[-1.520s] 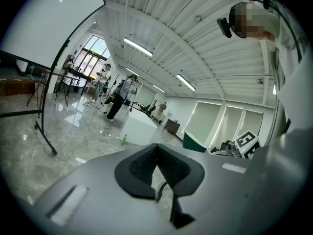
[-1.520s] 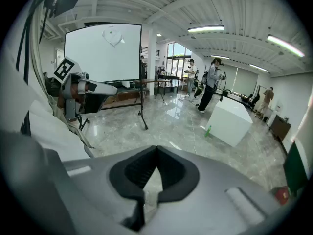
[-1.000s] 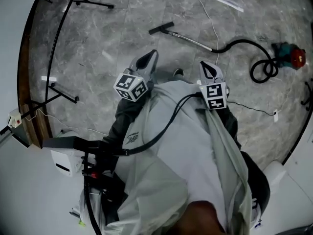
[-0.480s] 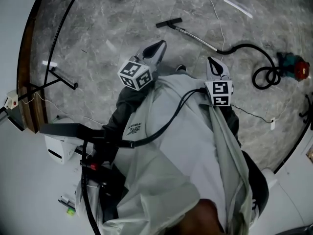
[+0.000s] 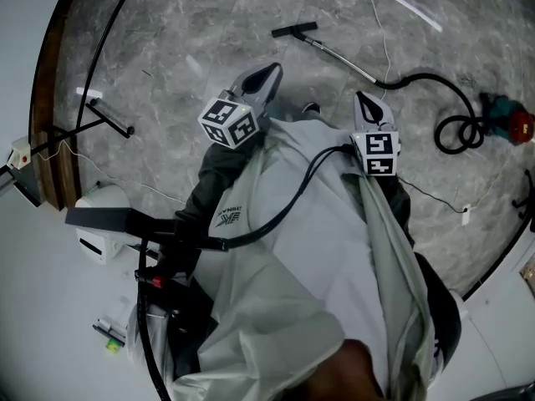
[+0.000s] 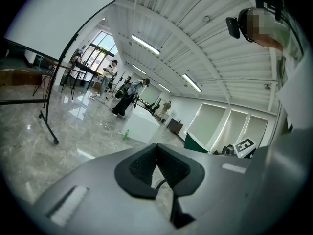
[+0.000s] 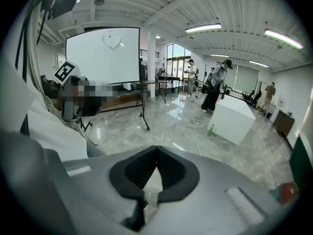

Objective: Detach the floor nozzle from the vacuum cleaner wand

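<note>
Currently, in the head view, I have both grippers out in front of a pale coat (image 5: pixel 322 249), with a black cable (image 5: pixel 280 215) draped across it. The left gripper (image 5: pixel 267 73) and right gripper (image 5: pixel 364 102) hang over open grey marble floor (image 5: pixel 167 48), and nothing lies between them and the vacuum. The floor nozzle (image 5: pixel 294 29) lies well beyond both, toward the floor's far edge, joined to the wand (image 5: pixel 338 57). The wand's long axis runs diagonally, nozzle end up-left, hose end down-right. The nozzle's bar sits crosswise to it. A black hose (image 5: pixel 443 111) curls off toward the red-and-teal vacuum body (image 5: pixel 508 117) near the floor's right edge. A thin white cord (image 5: pixel 376 25) runs down just beside the wand's hose end. A black stand (image 5: pixel 107 120) keeps to the left edge, clear of the nozzle. In the left gripper view, the left gripper (image 6: pixel 157 153) has its jaws pressed together with nothing in them. Past it are a white block (image 6: pixel 139 126), a green bottle (image 6: pixel 126 135) and distant people (image 6: pixel 128 96). In the right gripper view, the right gripper (image 7: pixel 156 153) is likewise closed and empty. It faces a white screen (image 7: pixel 102 55) on a stand, the same block and the same bottle.
</note>
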### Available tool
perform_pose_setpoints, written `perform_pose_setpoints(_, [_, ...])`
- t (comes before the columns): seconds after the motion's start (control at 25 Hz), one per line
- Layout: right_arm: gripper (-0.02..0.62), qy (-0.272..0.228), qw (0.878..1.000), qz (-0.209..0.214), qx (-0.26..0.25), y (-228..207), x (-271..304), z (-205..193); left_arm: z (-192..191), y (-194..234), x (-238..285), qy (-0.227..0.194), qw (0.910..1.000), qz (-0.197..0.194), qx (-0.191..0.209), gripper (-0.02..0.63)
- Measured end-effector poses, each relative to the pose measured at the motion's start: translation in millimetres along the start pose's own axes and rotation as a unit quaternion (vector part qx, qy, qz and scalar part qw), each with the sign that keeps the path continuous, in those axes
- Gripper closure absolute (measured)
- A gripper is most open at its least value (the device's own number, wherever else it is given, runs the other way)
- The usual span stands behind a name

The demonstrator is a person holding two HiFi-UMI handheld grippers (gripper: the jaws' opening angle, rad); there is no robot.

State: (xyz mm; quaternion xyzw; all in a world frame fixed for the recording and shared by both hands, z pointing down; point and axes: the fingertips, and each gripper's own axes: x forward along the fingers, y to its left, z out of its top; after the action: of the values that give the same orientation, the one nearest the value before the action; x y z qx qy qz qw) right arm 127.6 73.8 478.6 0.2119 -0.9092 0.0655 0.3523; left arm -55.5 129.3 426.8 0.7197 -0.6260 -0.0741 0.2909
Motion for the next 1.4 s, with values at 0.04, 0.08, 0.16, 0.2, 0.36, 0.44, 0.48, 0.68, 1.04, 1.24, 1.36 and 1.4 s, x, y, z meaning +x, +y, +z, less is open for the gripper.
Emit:
perform_pose_setpoints(0.04, [0.594,0.003,1.0,0.002,0.002,-0.4,0.7,-1.7,-2.9,-1.9,1.9,0.009,0.9999,0.0,0.006,0.603])
perform_pose_setpoints(0.08, [0.594,0.006,1.0,0.004,0.004,-1.5,3.0,-2.2,-4.7,-2.4,5.1,0.017,0.9998,-0.001,0.012,0.604])
perform_pose_setpoints(0.16, [0.594,0.014,1.0,0.01,0.008,-3.3,12.4,-1.1,-5.1,2.0,13.6,0.033,0.9992,-0.004,0.022,0.603])
perform_pose_setpoints(0.2, [0.594,0.019,1.0,0.014,0.011,-3.4,18.3,-0.4,-4.4,6.2,18.2,0.039,0.999,-0.007,0.023,0.603])
perform_pose_setpoints(0.36, [0.594,0.008,1.0,0.011,0.019,-4.7,32.0,7.0,3.4,26.1,34.7,0.037,0.999,-0.023,0.011,0.603])
perform_pose_setpoints(0.44, [0.595,-0.003,1.0,-0.005,0.018,-10.5,36.1,10.9,10.6,41.1,40.4,0.03,0.9994,-0.016,0.012,0.603])
perform_pose_setpoints(0.48, [0.594,0.004,1.0,-0.008,0.02,-13.2,40.7,9.9,14.2,49.9,43.3,0.03,0.9993,-0.01,0.018,0.603])
perform_pose_setpoints(0.68, [0.571,0.085,0.994,0.021,-0.062,-27.3,126.8,3.7,24.1,132.7,86.7,0.067,0.9977,0.002,0.016,0.604])
perform_pose_setpoints(1.04, [0.405,0.186,0.968,0.068,-0.156,-62.9,404.1,-168.3,-133.8,333.6,180.5,0.192,0.9796,0.052,0.025,0.603])
perform_pose_setpoints(1.24, [0.396,0.225,0.941,0.096,-0.234,-67.2,549.8,-307.1,-220.4,414.8,214.9,0.2,0.9757,0.088,0.021,0.603])
perform_pose_setpoints(1.36, [0.375,0.246,0.92,0.127,-0.276,-43.6,604.9,-379.4,-261.7,440.8,215.8,0.203,0.9744,0.094,0.024,0.603])
perform_pose_setpoints(1.4, [0.355,0.251,0.913,0.131,-0.294,-38.6,618.7,-399.1,-273.8,446.6,214.5,0.206,0.9737,0.095,0.022,0.603])
